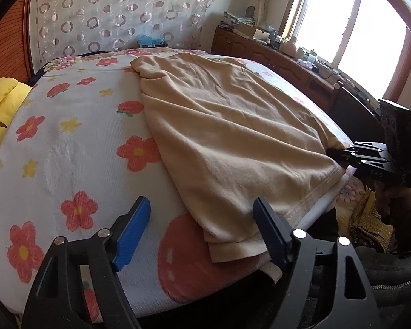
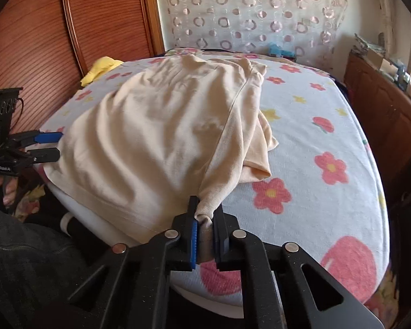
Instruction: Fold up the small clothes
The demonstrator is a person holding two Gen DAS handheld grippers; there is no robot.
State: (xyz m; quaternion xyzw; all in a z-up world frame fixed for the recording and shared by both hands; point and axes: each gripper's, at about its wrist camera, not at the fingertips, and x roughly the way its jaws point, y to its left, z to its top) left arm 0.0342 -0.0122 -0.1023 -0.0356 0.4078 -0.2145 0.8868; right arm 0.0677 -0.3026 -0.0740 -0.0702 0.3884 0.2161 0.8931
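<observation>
A cream-coloured shirt (image 1: 227, 137) lies spread on a bed with a flowered sheet (image 1: 68, 142). In the left wrist view my left gripper (image 1: 202, 219) stands open over the near edge. The shirt's near hem corner lies between its blue pad (image 1: 134, 230) and its dark finger (image 1: 271, 230), and neither presses on it. My right gripper (image 2: 204, 219) is shut on a bunched corner of the shirt (image 2: 164, 137) at the bed's near edge. It also shows at the right in the left wrist view, as the right gripper (image 1: 339, 153). The left gripper (image 2: 50, 145) appears at the shirt's left corner.
A yellow plush toy (image 1: 0, 109) lies at the bed's left side. A wooden cabinet (image 1: 274, 54) with clutter runs under the window. A wooden wardrobe (image 2: 41, 41) stands behind the bed. A person's leg in dark jeans (image 2: 27, 260) is close to the bed's near edge.
</observation>
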